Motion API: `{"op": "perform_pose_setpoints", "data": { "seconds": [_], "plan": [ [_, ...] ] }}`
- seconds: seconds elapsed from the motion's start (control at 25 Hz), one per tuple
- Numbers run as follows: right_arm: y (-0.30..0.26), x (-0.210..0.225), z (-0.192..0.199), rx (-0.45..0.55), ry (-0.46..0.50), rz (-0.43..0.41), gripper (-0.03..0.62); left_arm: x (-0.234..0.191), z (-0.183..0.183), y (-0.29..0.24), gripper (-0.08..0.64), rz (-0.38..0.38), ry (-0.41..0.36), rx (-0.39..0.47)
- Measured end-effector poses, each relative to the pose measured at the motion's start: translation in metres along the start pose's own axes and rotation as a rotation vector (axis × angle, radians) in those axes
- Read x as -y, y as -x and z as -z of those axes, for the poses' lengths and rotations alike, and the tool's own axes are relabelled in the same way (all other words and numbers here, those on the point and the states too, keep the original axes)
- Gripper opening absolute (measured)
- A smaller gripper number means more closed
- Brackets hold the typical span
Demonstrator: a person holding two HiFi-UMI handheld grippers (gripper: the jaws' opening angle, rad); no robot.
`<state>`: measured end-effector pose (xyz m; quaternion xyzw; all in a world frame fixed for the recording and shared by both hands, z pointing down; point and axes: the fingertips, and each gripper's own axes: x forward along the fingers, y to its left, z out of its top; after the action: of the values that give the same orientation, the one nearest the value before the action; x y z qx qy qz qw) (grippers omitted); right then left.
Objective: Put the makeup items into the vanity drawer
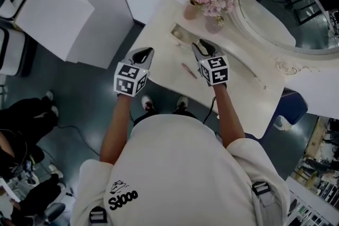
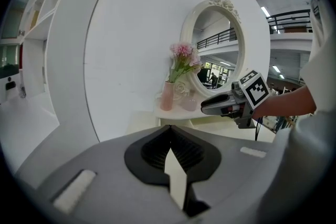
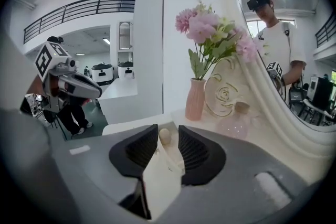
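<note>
A slim pink makeup stick (image 1: 189, 70) lies on the white vanity top (image 1: 249, 98), between my two grippers. A tan, shiny rectangle (image 1: 181, 34), maybe an open drawer, sits at the foot of the raised shelf. My right gripper (image 1: 203, 44) hovers over the table near it, jaws apart. In the right gripper view a small cream knob (image 3: 165, 135) shows in the gap at the tips of the right gripper (image 3: 167, 131), narrower than the gap. My left gripper (image 1: 144, 52) hangs off the table's left edge; its jaws (image 2: 169, 128) meet with nothing between them.
A pink vase (image 1: 190, 9) of flowers and a round pink glass bottle (image 1: 214, 23) stand on the shelf below the oval mirror (image 1: 286, 8). White wall panels rise at the left. My feet and dark floor show under the table's near edge.
</note>
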<state>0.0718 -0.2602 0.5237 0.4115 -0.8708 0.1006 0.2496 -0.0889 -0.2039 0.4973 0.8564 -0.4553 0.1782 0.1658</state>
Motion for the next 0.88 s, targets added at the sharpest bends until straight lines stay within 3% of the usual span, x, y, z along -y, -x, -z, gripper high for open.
{"op": "perform_pose_setpoints", "data": {
  "seconds": [0.24,0.52,0.88],
  "plan": [
    [0.034,0.007,0.006,0.017,-0.002,0.06,0.1,0.023,-0.012,-0.011,0.02,0.062,-0.049,0.006],
    [0.054,0.014,0.039,-0.029,-0.048,0.106,0.078,0.053,-0.006,-0.036,0.02,0.149,-0.087,-0.026],
    [0.055,-0.006,0.097,-0.154,-0.079,0.057,0.081,0.078,0.032,-0.063,0.02,0.235,-0.113,-0.134]
  ]
}}
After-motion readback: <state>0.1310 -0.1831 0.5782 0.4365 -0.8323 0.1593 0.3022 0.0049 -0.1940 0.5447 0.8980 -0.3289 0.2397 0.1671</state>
